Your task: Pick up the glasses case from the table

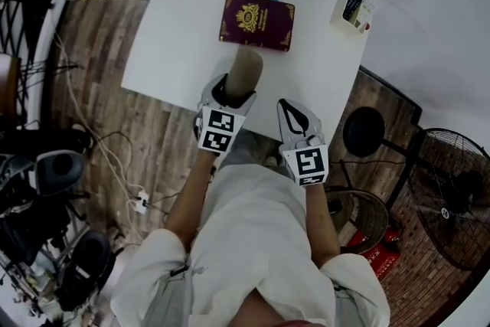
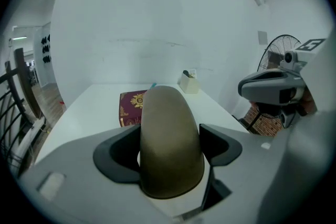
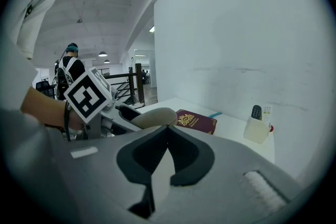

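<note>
Lab-like hall, floor fan, trailing cables

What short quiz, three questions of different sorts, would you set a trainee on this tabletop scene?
1. True or false: the right claw holds the glasses case.
2. What lies on the table just beyond the case? A. maroon booklet B. mug C. scissors
3. Fill in: the case sits between the jaws of the ____ claw.
Key: 1 false (it is shut and empty); 2 A; 3 left claw.
</note>
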Tool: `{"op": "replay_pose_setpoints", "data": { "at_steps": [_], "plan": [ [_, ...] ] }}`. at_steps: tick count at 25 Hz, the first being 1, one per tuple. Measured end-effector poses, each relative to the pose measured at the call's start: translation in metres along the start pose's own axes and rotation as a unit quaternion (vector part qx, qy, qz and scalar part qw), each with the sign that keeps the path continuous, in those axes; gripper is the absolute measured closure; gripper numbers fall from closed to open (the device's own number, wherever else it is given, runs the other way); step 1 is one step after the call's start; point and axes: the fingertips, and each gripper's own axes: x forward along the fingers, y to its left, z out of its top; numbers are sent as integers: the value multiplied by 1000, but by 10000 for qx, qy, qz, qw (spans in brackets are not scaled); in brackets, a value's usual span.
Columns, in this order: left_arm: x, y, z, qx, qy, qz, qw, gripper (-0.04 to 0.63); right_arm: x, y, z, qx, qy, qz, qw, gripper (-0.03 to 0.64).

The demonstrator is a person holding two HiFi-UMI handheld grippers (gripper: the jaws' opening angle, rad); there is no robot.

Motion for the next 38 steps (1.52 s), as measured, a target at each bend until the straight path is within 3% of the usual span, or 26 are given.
{"op": "replay_pose_setpoints", "data": {
  "at_steps": [10, 22, 33, 38],
  "plan": [
    [-59, -16, 56, 322, -835, 190, 9958, 227, -28, -2, 35, -254, -517, -61, 9983, 612],
    [-135, -39, 113, 481, -1864, 303, 9808, 227, -74, -10, 91, -449, -1263, -169, 9908, 612],
    [-179, -42, 138, 581, -2492, 611, 9648, 227, -108, -6, 126, -585, -1751, -155, 9827, 613],
    [-179, -41, 136, 489, -2529, 642, 9641, 227, -110, -1, 125, -632, -1701, -84, 9834, 614]
  ]
}}
